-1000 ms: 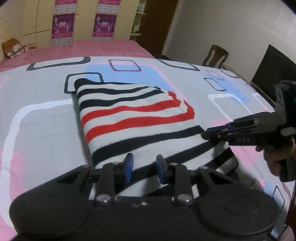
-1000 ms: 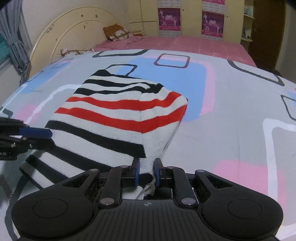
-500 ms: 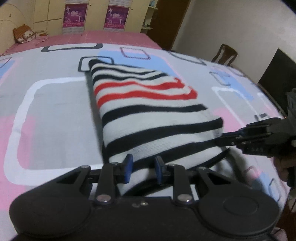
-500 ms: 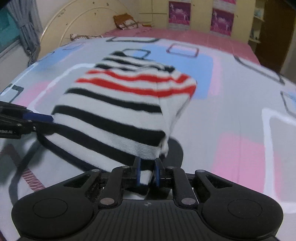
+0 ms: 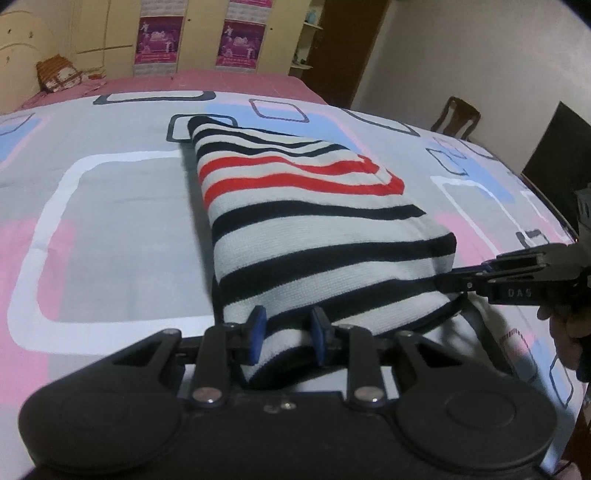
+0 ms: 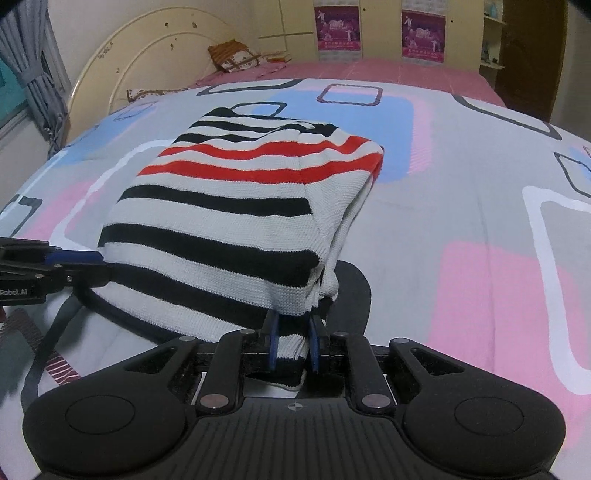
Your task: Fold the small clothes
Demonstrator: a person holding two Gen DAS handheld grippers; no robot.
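Your left tongs (image 5: pixel 287 334) pinch the near hem of the striped sweater (image 5: pixel 306 221): cloth fills the gap between the blue pads (image 5: pixel 256 332), which sit partly apart around a thick fold. Your right tongs (image 6: pixel 291 341) are pressed close on the sweater's other near corner, white knit bunched between their blue pads (image 6: pixel 272 341).

The sweater is folded and lies on the bed (image 5: pixel 110 206), over a bedspread printed with grey, pink and blue rounded rectangles. White ground; black stripes near you, two red stripes further up, black again at the far end. The far part rests on the bedspread. The near edge is lifted off it, and in the right wrist view a dark shadow (image 6: pixel 351 291) falls on the bedspread under the raised corner. A dark-trimmed lower layer hangs slack between the two grips.

In the left wrist view the right tongs (image 5: pixel 458 275) come in from the right edge and touch the sweater's near right corner. In the right wrist view the left tongs (image 6: pixel 79 266) come in from the left edge and touch its near left corner.

Behind the bed: a cream headboard (image 6: pixel 155 59), a wardrobe with two purple posters (image 5: pixel 199 33), a wooden chair (image 5: pixel 458 118).
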